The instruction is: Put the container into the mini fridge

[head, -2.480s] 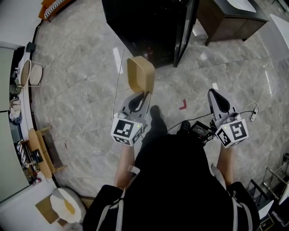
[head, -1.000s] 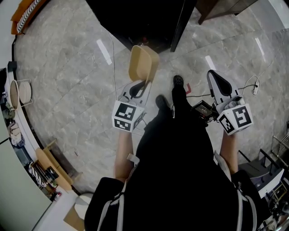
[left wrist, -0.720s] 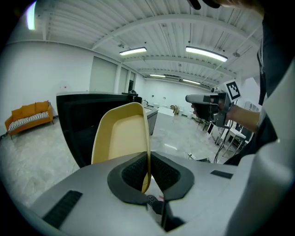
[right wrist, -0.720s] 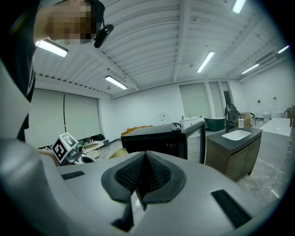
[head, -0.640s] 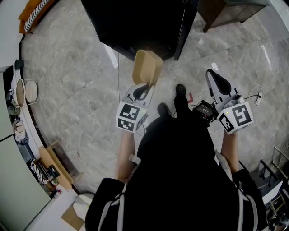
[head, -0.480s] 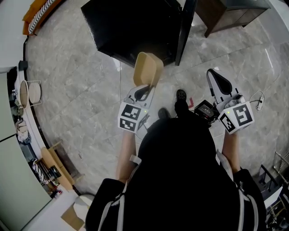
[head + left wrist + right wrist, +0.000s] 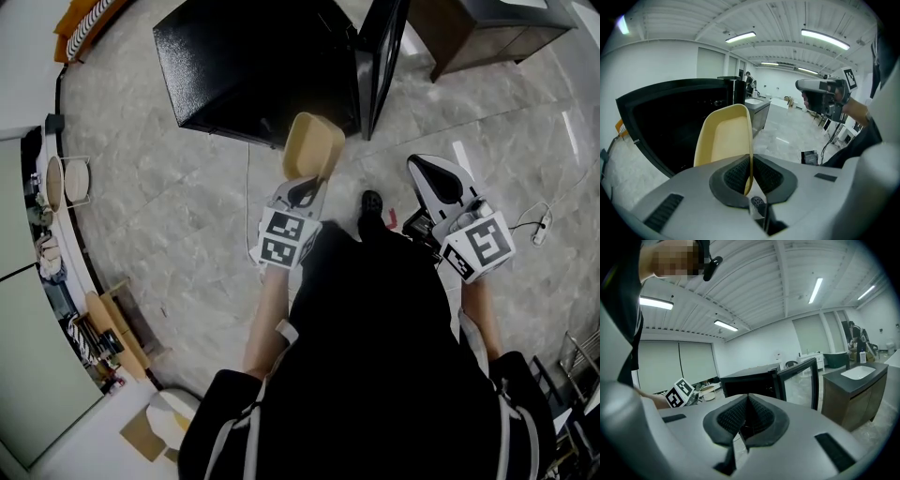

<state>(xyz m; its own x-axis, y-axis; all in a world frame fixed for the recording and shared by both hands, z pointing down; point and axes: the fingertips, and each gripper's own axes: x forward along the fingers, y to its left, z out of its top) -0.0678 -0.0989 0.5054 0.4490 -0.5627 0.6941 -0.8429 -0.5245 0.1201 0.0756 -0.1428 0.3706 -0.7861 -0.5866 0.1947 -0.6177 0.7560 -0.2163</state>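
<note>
A tan, empty container (image 7: 311,148) (image 7: 723,136) stands on edge in the air, its rim pinched between the jaws of my left gripper (image 7: 302,192) (image 7: 750,174). It hangs just in front of the black mini fridge (image 7: 258,61) (image 7: 670,122), whose glass door (image 7: 380,56) (image 7: 801,380) is swung open at the right. My right gripper (image 7: 439,180) (image 7: 748,416) is held to the right of the person's body, shut with nothing between its jaws. In the right gripper view the fridge (image 7: 750,383) stands ahead with its door ajar.
A dark wooden cabinet (image 7: 492,33) (image 7: 855,394) with a white basin stands right of the fridge. The floor is grey marble tile (image 7: 169,216). A power strip and cable (image 7: 542,225) lie at the right. Shelves with dishes (image 7: 66,183) line the left wall.
The person has walked toward the fridge, which now shows more fully. The left gripper with the container has come nearer the fridge front. The right gripper has shifted slightly left.
</note>
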